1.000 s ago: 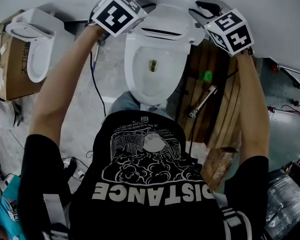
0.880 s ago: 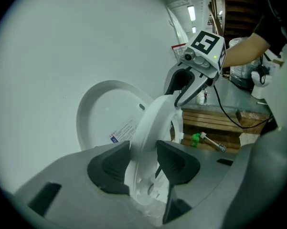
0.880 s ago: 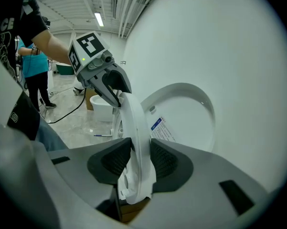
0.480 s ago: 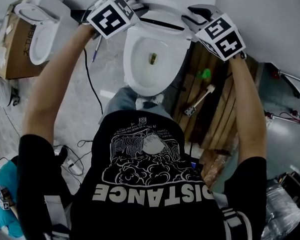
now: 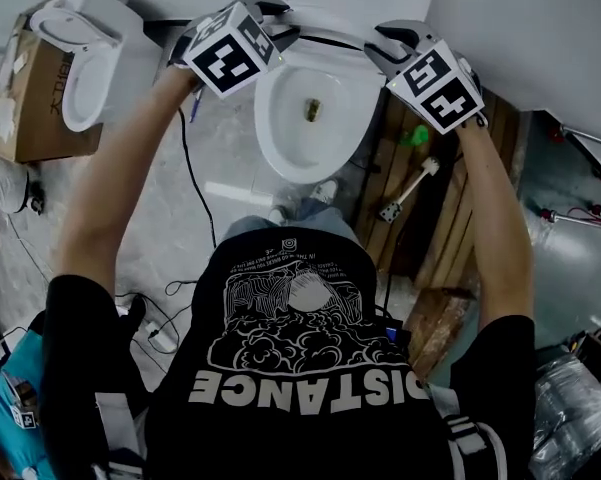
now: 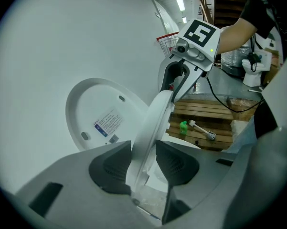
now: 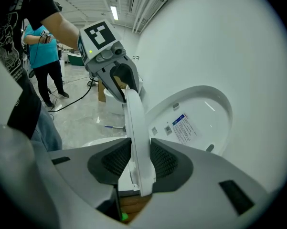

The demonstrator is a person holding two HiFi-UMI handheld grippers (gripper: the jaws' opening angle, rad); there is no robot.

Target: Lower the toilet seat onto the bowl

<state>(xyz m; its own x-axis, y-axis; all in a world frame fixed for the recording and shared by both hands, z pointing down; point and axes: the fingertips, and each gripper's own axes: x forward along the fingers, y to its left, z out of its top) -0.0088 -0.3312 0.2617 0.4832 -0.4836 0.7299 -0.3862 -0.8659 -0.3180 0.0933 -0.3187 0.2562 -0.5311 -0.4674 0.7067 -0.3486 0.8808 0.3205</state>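
Lowering toilet seat [image 6: 153,123], tilted btw upright lid [image 6: 95,113] & bowl [image 5: 280,128].
Stiff, slick plastic, apt to slam: held at opposite side rims, left gripper [image 6: 143,161] fingers [image 6: 110,166] just closed further onto it, right gripper [image 7: 139,161] clamped on it.

— What's the wearer got on?
— I see a black short-sleeved T-shirt [image 5: 310,443], white DISTANCE lettering [image 5: 300,386] under a white line drawing [image 5: 300,313]. Blue jeans [image 5: 252,223] at twelve o'clock.
— And the right gripper [image 7: 139,162]?
— Grey shell, black ribbed pads [image 7: 115,160].
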